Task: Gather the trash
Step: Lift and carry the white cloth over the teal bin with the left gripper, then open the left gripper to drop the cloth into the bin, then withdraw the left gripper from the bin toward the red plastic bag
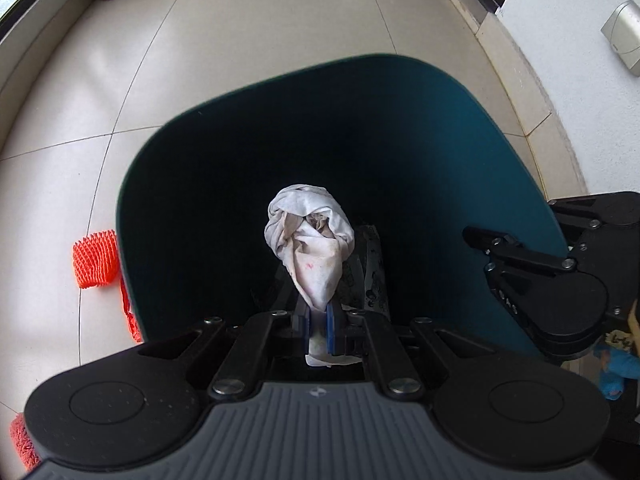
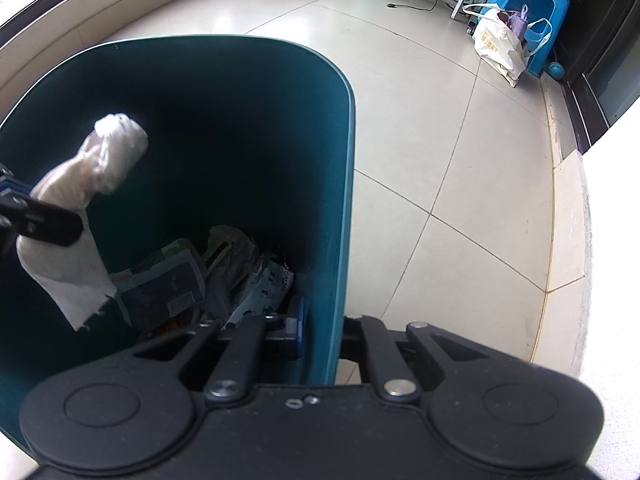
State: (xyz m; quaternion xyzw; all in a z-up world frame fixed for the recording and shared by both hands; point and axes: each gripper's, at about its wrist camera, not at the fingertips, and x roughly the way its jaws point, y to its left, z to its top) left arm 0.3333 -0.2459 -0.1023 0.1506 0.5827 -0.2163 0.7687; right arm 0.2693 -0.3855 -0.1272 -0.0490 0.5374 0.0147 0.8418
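Orange foam netting (image 1: 95,259) lies on the floor tiles against the left outer wall of the teal bin (image 1: 500,128), still uncollected, with a second orange scrap (image 1: 22,440) further out from the bin at the lower left. Over the bin's open mouth, the left gripper (image 1: 319,322) is clenched on a soiled white tissue wad (image 1: 310,240), blue pads pinching its twisted tail so the bulky end hangs forward, clear of the rim; held this way, letting go should drop it straight inside. Right wrist view confirms the wad sits inside the rim line, above the litter already at the bin's bottom: crumpled wrappers and printed packets (image 2: 168,284). At the bin's right wall, the right gripper (image 2: 316,332) is closed on the wall itself, one blue pad inside and the other finger outside, apparently to steady or tilt the bin toward the incoming trash. Judged stage: release pending. Beyond the bin's right side, well apart, a white tote bag (image 2: 500,46) leans against a blue stool (image 2: 532,0); not obviously trash.
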